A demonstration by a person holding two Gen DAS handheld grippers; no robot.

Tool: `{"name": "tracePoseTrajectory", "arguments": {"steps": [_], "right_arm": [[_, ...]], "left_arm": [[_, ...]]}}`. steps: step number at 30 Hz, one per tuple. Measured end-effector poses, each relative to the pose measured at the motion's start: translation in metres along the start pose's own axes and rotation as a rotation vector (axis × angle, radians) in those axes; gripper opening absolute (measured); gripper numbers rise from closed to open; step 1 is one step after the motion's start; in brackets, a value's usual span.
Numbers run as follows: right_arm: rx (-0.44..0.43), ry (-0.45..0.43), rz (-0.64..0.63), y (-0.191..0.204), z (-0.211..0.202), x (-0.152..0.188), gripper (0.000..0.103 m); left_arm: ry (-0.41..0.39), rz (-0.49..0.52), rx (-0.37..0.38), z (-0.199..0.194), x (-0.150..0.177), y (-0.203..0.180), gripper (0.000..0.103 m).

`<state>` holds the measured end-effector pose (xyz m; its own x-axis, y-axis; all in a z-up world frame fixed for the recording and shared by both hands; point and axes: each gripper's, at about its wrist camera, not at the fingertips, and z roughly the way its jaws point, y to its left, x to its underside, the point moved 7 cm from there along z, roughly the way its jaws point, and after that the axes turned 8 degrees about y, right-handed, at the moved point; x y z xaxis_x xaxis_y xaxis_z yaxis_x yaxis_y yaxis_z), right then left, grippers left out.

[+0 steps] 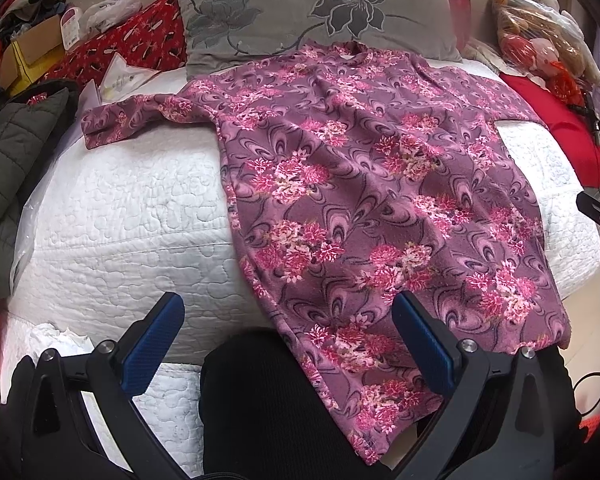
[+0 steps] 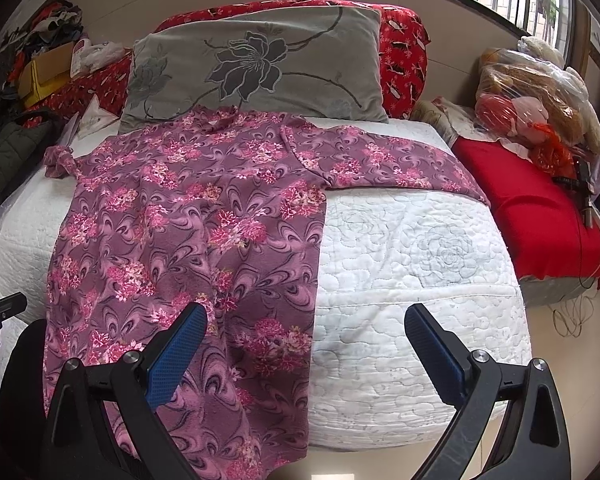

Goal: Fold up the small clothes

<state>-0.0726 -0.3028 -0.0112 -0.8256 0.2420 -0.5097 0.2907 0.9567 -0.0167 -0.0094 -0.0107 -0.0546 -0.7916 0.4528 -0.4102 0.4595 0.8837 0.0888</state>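
White quilted mattress (image 1: 112, 216) (image 2: 412, 256) filling most of both views, edge dropping off toward the cameras. Spread lengthwise over it, a purple flowered top (image 1: 364, 184) (image 2: 180, 216), collar end up against the grey flower-print pillow (image 1: 300, 12) (image 2: 260, 68), hem end spilling over the near mattress edge and down past it. One sleeve stretched out flat toward the red cushion (image 1: 576, 136) (image 2: 540, 216); other sleeve reaching toward the dark padded jacket (image 1: 16, 148) (image 2: 8, 152), end bunched and twisted. Behind the pillow, red patterned bedding (image 1: 136, 44) (image 2: 404, 56). In the far corner beside the red cushion, a plastic bag of soft toys (image 1: 540, 40) (image 2: 532, 92). On the opposite side, a cardboard box (image 1: 32, 44) (image 2: 48, 68) with clothes heaped above it.

Left gripper (image 1: 288, 340) low at the near edge, blue-padded fingers (image 1: 152, 344) spread wide apart, holding nothing; hanging hem of the top running between them, passing just by the one finger, with black fabric (image 1: 256, 404) of the person's leg below. Right gripper (image 2: 306, 352) likewise wide apart and empty, raised above the near mattress edge; long side edge of the top lying between its fingers (image 2: 176, 356), nearer to one, bare white quilting before the other. Whether either gripper touches the cloth cannot be told.
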Motion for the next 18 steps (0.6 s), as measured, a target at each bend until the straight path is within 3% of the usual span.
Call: {"name": "tracePoseTrajectory", "arguments": {"steps": [18], "right_arm": [[-0.019,0.018,0.007,0.002,0.012,0.000,0.099]], "left_arm": [[0.031,-0.015,0.006,0.013,-0.003,0.000,0.103]]}}
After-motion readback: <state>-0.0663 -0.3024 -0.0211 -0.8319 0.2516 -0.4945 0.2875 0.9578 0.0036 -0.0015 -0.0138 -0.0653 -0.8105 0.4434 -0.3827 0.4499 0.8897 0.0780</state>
